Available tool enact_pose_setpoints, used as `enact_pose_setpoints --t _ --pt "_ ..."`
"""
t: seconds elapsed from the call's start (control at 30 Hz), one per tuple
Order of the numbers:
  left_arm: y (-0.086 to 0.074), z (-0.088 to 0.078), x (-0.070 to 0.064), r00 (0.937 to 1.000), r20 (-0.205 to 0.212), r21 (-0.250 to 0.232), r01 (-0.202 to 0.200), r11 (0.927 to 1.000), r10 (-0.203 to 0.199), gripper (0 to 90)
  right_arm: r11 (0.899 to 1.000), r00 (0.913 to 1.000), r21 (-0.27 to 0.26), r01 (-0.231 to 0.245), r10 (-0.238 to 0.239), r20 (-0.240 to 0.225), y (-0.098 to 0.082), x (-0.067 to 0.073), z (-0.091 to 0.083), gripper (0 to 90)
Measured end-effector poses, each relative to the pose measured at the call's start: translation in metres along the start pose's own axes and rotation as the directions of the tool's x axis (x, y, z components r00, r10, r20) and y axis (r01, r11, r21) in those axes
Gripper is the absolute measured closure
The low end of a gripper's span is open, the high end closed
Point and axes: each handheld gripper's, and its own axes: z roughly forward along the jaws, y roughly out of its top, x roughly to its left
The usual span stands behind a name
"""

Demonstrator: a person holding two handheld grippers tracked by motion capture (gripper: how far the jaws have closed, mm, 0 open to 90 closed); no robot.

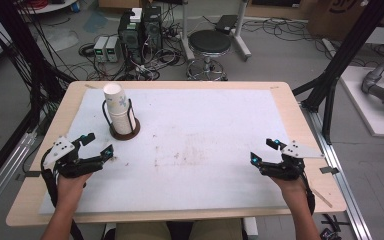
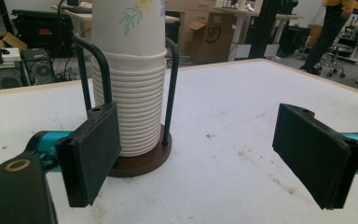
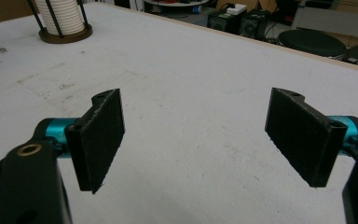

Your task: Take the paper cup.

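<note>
Table (image 1: 290, 107): a big wooden table with a white mat (image 1: 205, 125) on top. The mat has some brown smudges near the middle.
Stack of paper cups (image 1: 120, 112): it stands up straight at the far left of the mat. The cups are white. The top cup has a little flower drawing on it.
Cup holder (image 2: 142, 161): a round brown base with dark metal bars going up around the cups. The cups sit inside it.
Left gripper (image 1: 97, 144): a hand holds it near the left front of the table. Its two black jaws are spread wide with nothing between them. It is near the cup holder but not touching it.
Right gripper (image 1: 264, 151): a hand holds it near the right front of the table, well apart from the cups. Its jaws are spread wide too, with nothing between them.
</note>
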Motion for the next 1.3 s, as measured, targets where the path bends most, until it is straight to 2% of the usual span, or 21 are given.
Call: enact_pose_setpoints --t 0.4,0.77,0.9,1.0,1.07,1.13,1.17,1.3 --pt "0.000 0.001 -0.002 1.0000 0.010 0.003 0.000 1.0000 0.000 15.2 1.000 1.0000 0.001 0.009 -0.009 -0.002 0.000 0.001 -0.002 20.0" --pt "0.002 0.008 -0.003 0.9983 0.041 0.002 0.043 0.9991 -0.043 15.1 1.000 0.9999 0.007 -0.001 0.001 -0.016 -0.001 0.000 -0.001 20.0" --pt "0.012 0.011 -0.001 0.9992 0.027 -0.008 0.028 0.9996 -0.028 15.1 1.000 0.9998 0.006 -0.006 0.006 -0.017 -0.001 0.000 0.000 20.0" --pt "0.025 0.016 0.004 0.9998 0.005 -0.019 0.020 0.9996 -0.020 15.1 1.000 0.9997 0.006 -0.005 0.005 -0.026 -0.002 0.000 0.001 20.0" --pt "0.029 0.018 0.005 0.9998 0.008 -0.019 0.019 0.9996 -0.019 15.1 1.000 0.9996 0.007 -0.006 0.006 -0.029 -0.002 0.001 0.001 20.0" --pt "0.041 0.024 0.008 0.9999 0.016 -0.032 0.003 0.9995 -0.002 14.8 1.000 0.9993 0.010 0.003 -0.002 -0.038 -0.001 0.002 0.002 20.0" --pt "0.041 0.024 0.008 0.9999 0.016 -0.032 0.003 0.9995 -0.002 14.8 1.000 0.9991 0.015 0.007 -0.006 -0.041 -0.001 0.003 0.003 20.0" --pt "0.059 0.032 0.012 0.9996 0.020 -0.024 -0.019 0.9995 0.019 14.8 1.000 0.9989 0.015 0.010 -0.009 -0.047 0.000 0.006 0.003 20.0"
